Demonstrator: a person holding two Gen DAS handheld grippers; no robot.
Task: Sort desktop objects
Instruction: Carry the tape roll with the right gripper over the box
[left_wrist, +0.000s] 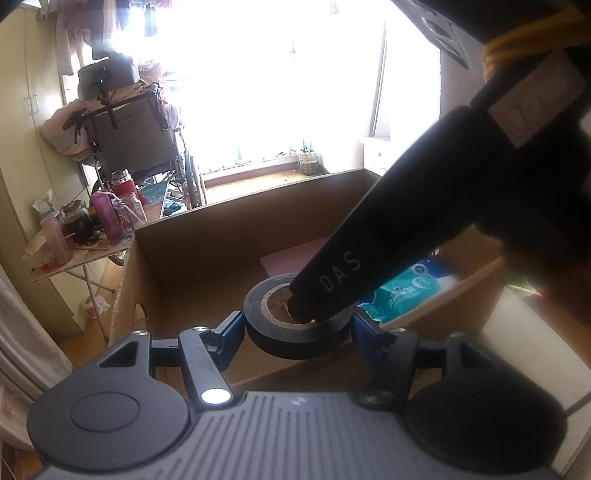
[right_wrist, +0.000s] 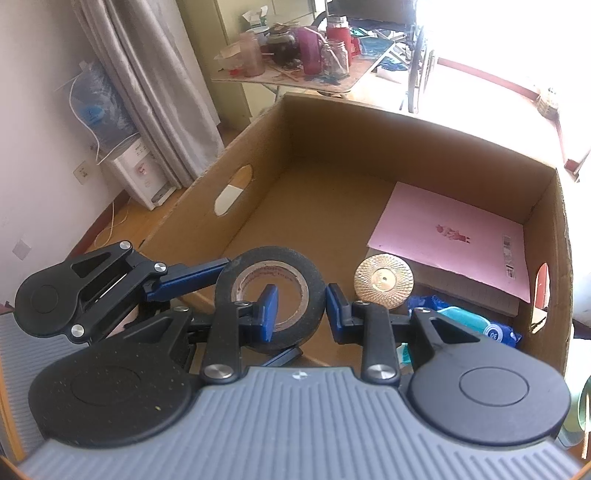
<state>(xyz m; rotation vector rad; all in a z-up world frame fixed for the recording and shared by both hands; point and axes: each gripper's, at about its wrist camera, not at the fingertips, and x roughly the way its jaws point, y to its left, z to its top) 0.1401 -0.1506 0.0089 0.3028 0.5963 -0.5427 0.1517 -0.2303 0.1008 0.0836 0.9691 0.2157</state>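
Gripping one black tape roll (right_wrist: 271, 295) together, two tongs, left (left_wrist: 298, 332) across its sides, right (right_wrist: 301, 308) on its wall, over one cardboard box (right_wrist: 332, 147).

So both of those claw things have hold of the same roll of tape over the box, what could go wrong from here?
1. Both grip one tape roll: the left hand-held gripper across its outside, the right hand-held gripper through its wall. Pulling apart could twist it loose.
2. Dropped here, it might land on the gold disc or wipes pack in the cardboard box.
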